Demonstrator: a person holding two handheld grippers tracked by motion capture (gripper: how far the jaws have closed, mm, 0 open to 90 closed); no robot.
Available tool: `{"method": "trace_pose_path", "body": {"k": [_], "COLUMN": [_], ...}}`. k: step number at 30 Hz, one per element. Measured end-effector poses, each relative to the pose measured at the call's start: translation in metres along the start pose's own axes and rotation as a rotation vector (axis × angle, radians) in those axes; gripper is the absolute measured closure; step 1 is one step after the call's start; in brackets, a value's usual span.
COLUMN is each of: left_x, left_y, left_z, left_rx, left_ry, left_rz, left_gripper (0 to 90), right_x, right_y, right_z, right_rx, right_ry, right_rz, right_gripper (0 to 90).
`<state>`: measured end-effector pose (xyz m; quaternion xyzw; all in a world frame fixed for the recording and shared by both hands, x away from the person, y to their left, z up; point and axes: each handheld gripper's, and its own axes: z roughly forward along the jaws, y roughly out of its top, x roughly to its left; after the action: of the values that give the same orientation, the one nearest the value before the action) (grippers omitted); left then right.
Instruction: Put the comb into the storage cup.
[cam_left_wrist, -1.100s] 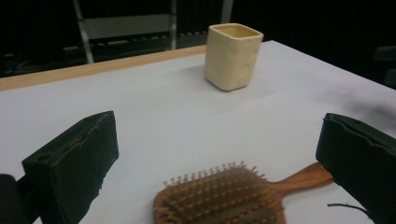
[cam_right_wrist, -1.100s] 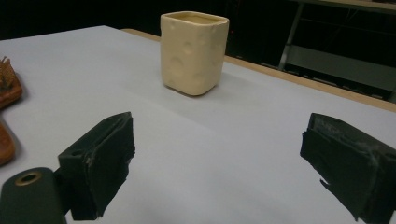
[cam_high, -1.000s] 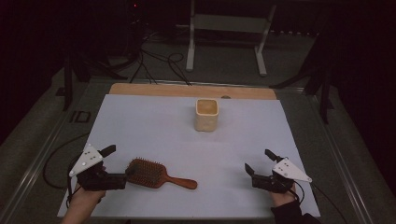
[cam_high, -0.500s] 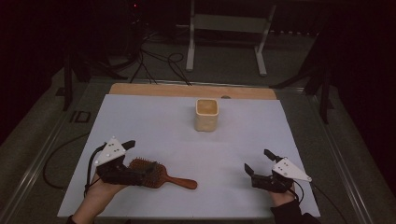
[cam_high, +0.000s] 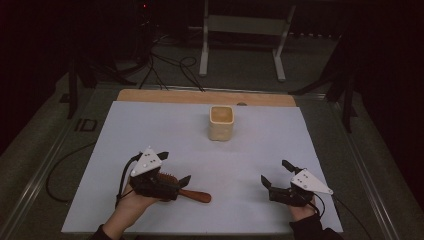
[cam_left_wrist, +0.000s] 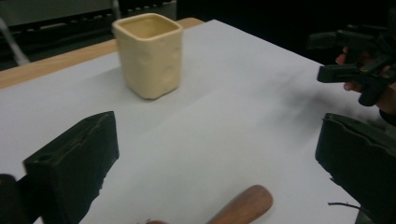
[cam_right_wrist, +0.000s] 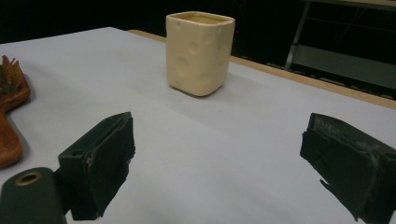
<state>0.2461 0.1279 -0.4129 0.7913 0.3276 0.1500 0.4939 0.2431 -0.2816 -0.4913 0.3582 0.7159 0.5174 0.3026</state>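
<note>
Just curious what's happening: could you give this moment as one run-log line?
left claw: open, over hairbrush | right claw: open, idle | cup: upright, untouched

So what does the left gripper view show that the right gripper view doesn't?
The left gripper view has the rounded end of the hairbrush handle low between its own open jaws, and the person's other hand holding the right gripper at the far right. The right gripper view has the bristled brush head at its left edge and a metal stand behind the table. Both show the cream cup standing upright on the white sheet.
</note>
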Motion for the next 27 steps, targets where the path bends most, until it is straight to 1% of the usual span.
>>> {"method": "trace_pose_path", "body": {"k": [1,2,3,4,6,7,8,9,10,12,13,14,15,17,18,20,22,24,25,26,27], "left_x": [-0.002,-0.004,-0.007,-0.008,-0.012,-0.014,-0.016,-0.016,-0.018,-0.020,-0.021,-0.022,-0.022,-0.023,-0.023,-0.024,-0.024,-0.025,-0.025,-0.025,-0.025], "left_y": [0.000,0.000,-0.001,-0.001,-0.003,-0.005,-0.006,-0.008,-0.009,-0.013,-0.015,-0.017,-0.019,-0.023,-0.026,-0.030,-0.033,-0.036,-0.038,-0.039,-0.040], "left_z": [0.004,0.008,0.012,0.016,0.023,0.028,0.031,0.034,0.037,0.043,0.047,0.050,0.053,0.059,0.062,0.066,0.071,0.074,0.076,0.077,0.078], "left_rx": [0.001,0.003,0.004,0.004,0.013,0.020,0.027,0.035,0.043,0.063,0.070,0.078,0.088,0.106,0.118,0.133,0.158,0.172,0.185,0.188,0.200], "left_ry": [-0.008,-0.010,-0.006,-0.020,-0.035,-0.034,-0.036,-0.051,-0.045,-0.058,-0.057,-0.062,-0.056,-0.054,-0.045,-0.049,-0.037,-0.018,-0.011,-0.012,-0.005], "left_rz": [-0.001,0.007,0.006,0.001,0.002,0.005,0.002,-0.004,-0.008,-0.020,-0.024,-0.036,-0.045,-0.062,-0.069,-0.080,-0.084,-0.088,-0.096,-0.103,-0.101], "left_gripper": [3.4,4.7,5.4,6.4,7.5,8.4,10.0,11.8,14.4,15.8,16.6,18.6,19.4,25.4,26.2,33.5,38.6,44.2,48.3,52.5,55.5], "right_x": [0.000,0.000,0.000,0.000,0.000,0.000,0.000,0.000,0.000,0.000,0.000,-0.001,0.000,0.000,0.000,0.000,0.000,0.000,0.000,0.000,0.000], "right_y": [0.000,0.000,0.000,0.000,0.000,0.000,0.000,0.000,0.000,0.000,0.000,0.000,0.000,0.000,0.000,0.000,0.000,0.000,0.000,0.001,0.001], "right_z": [0.000,0.000,0.000,0.000,0.000,0.000,0.000,0.000,0.000,0.000,0.000,0.000,0.000,0.000,0.000,0.000,0.000,0.001,0.001,0.001,0.001], "right_rx": [-0.001,-0.001,-0.001,0.000,-0.002,-0.002,-0.003,-0.003,-0.005,-0.008,-0.007,-0.005,-0.004,-0.007,-0.006,-0.005,-0.004,-0.004,-0.005,-0.005,-0.007], "right_ry": [0.003,0.003,0.004,0.003,0.005,0.005,0.007,0.007,0.007,0.007,0.009,0.008,0.008,0.009,0.009,0.011,0.012,0.015,0.015,0.014,0.016], "right_rz": [-0.004,-0.003,-0.001,0.001,0.001,-0.001,-0.002,0.000,-0.001,-0.002,-0.003,-0.003,0.002,-0.001,-0.004,-0.004,-0.003,-0.006,-0.004,-0.003,-0.004], "right_gripper": [9.1,9.1,9.1,9.1,9.1,9.1,9.1,9.1,9.1,9.1,9.2,9.1,9.1,9.1,9.1,9.1,9.2,9.1,9.1,9.2,9.2]}}
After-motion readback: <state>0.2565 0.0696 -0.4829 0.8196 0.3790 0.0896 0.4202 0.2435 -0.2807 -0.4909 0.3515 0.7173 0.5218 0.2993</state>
